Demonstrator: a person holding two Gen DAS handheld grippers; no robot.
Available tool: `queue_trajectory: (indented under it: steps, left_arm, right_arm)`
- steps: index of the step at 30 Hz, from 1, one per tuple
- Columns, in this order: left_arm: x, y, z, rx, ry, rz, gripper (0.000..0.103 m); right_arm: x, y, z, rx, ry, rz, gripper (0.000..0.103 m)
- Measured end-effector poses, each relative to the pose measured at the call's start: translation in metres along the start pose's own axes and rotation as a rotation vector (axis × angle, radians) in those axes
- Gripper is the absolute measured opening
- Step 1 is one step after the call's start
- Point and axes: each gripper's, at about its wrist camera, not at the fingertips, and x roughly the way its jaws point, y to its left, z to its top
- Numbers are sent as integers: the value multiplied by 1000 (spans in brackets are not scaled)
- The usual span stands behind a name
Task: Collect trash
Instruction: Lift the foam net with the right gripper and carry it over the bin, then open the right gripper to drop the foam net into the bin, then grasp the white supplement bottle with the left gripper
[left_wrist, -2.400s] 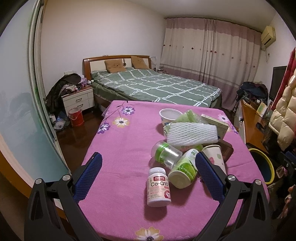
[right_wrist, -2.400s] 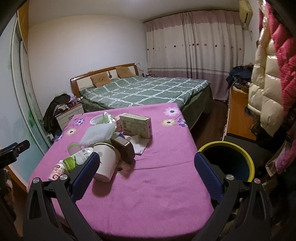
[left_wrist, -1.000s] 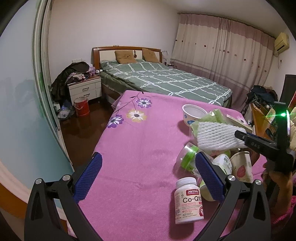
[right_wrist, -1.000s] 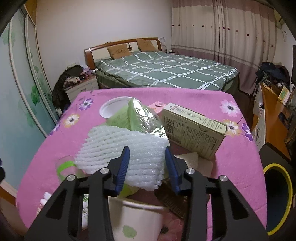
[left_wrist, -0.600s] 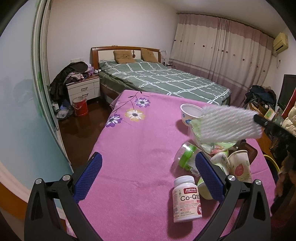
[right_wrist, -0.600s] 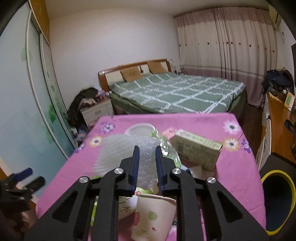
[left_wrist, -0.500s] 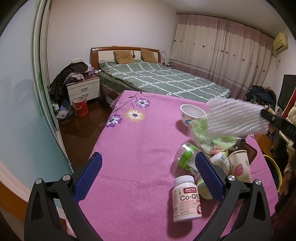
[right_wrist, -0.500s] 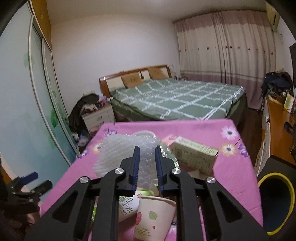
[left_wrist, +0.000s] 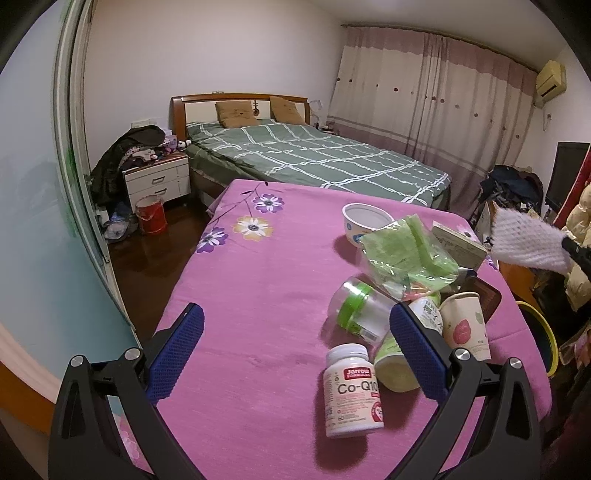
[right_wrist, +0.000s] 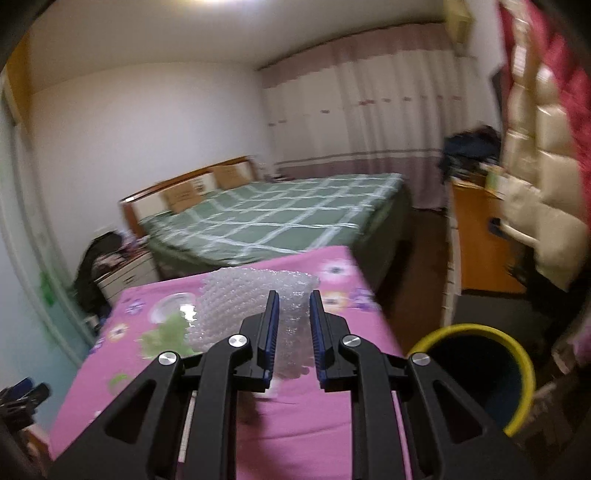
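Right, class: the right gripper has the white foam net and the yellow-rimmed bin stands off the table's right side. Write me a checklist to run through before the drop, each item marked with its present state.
1. Foam net clamped in the right gripper: ok.
2. Net lifted clear of the trash pile on the table: ok.
3. Bin mouth open and unblocked: ok.
4. Net directly above the bin: not ok, it hangs over the table edge, left of the bin.
5. Left gripper open, empty, out of the way: ok.
6. Room left inside the bin: cannot tell, interior is dark.
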Motion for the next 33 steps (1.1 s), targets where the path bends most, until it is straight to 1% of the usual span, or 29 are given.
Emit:
queue_trajectory:
  steps: [1, 4, 6, 10, 12, 16, 18, 22, 23, 25, 26, 28, 32, 33]
  left_arm:
    - [0, -1, 0, 2, 0, -1, 99]
    - [-2, -5, 0, 13, -2, -3, 99]
    - [-2, -9, 0, 21, -1, -2, 99]
    - [-2, -13, -1, 26, 3, 0, 99]
    - [-1, -15, -1, 27, 8, -3, 99]
    - [1, -22, -2, 42, 16, -8, 99]
    - [1, -25, -2, 50, 19, -10, 99]
    - [2, -27, -2, 54, 20, -12, 99]
    - [2, -27, -1, 54, 21, -11, 99]
    - [3, -28, -2, 53, 23, -12, 99]
    - [3, -28, -2, 53, 24, -13, 99]
    - [4, -28, -2, 53, 28, -16, 99]
    - [6, -31, -5, 58, 37, -23, 99]
    - [8, -32, -7, 65, 46, -24, 99]
  right_arm:
    - [0, -16, -1, 23, 1, -42, 16]
    - [0, -56, -4, 80, -2, -123, 16]
    - [1, -87, -8, 125, -3, -192, 16]
    - [7, -148, -21, 222, 24, -323, 16]
    - [14, -168, -26, 247, 45, -365, 17]
    - [34, -197, -40, 290, 100, -440, 18]
    - [35, -209, -51, 298, 117, -458, 18]
    - [50, -218, -62, 305, 158, -502, 21]
    - [50, -217, -63, 304, 169, -502, 28]
    - [51, -217, -65, 304, 173, -511, 51]
    - [50, -216, -66, 297, 166, -519, 54]
    - [48, -212, -64, 280, 157, -525, 55]
    - [44, -199, -59, 271, 145, -486, 56]
    - [43, -195, -58, 265, 141, -477, 58]
